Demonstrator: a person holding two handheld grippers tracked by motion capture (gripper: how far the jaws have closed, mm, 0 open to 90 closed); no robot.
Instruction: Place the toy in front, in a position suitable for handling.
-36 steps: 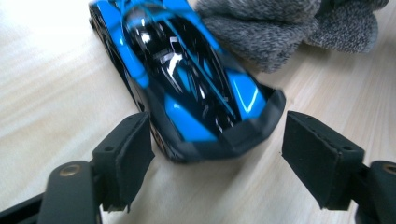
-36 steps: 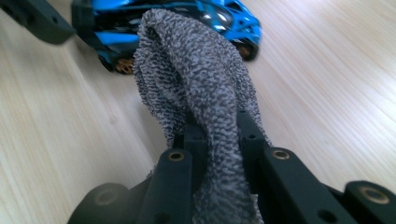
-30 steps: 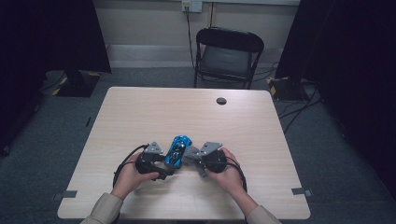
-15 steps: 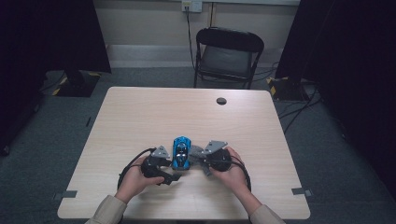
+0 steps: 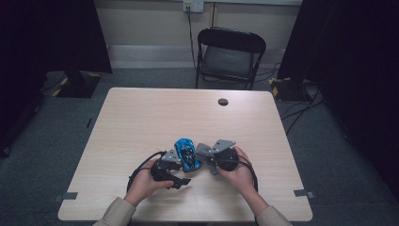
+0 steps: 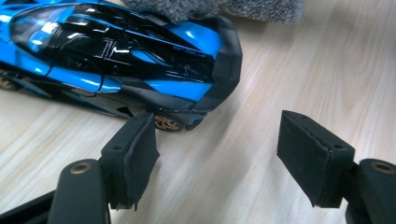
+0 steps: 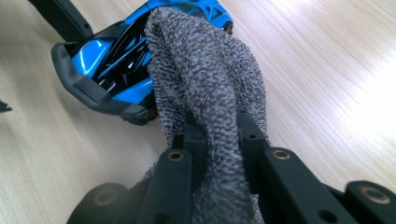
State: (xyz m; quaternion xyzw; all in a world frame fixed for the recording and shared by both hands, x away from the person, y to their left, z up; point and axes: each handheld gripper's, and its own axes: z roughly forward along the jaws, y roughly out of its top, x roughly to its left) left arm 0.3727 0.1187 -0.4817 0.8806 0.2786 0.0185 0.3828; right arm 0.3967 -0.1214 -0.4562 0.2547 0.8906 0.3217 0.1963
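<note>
Grey cloth [image 7: 205, 93] pinched in our right gripper's [image 7: 215, 135] fingers lay on the blue toy car [image 6: 116, 60]; left gripper's [image 6: 217, 144] fingers, closing, spread on nothing.

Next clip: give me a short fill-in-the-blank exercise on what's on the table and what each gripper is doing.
1. The right gripper is clamped on a grey ____.
2. The cloth is draped over a toy car coloured black and ____.
3. The left gripper has nothing between its jaws, which stand ____.
4. The car stands on a ____ table.

Missing words: cloth; blue; open; wooden

Recording lab (dark curtains [image 5: 51, 33], lone table [image 5: 141, 117], folding chair [image 5: 230, 54]).
</note>
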